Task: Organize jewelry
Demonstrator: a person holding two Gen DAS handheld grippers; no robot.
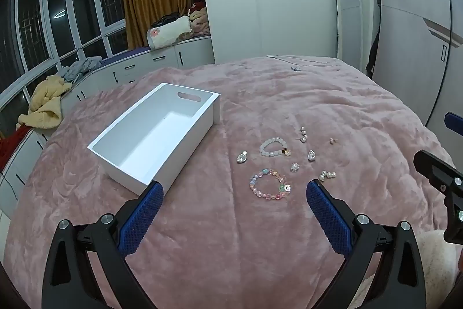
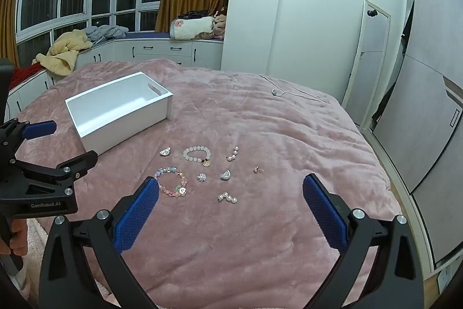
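Observation:
An empty white box sits on a pink blanket. To its right lie a white bead bracelet, a multicoloured bead bracelet, several pearl and silver earrings and a small flower piece. My left gripper is open and empty, just short of the multicoloured bracelet. My right gripper is open and empty, above the pearl earring. The left gripper also shows at the left edge of the right wrist view.
A thin silver necklace lies at the bed's far side. Window-seat cabinets with piled clothes and a pillow run behind the bed. A wardrobe and a leaning mirror stand at the right.

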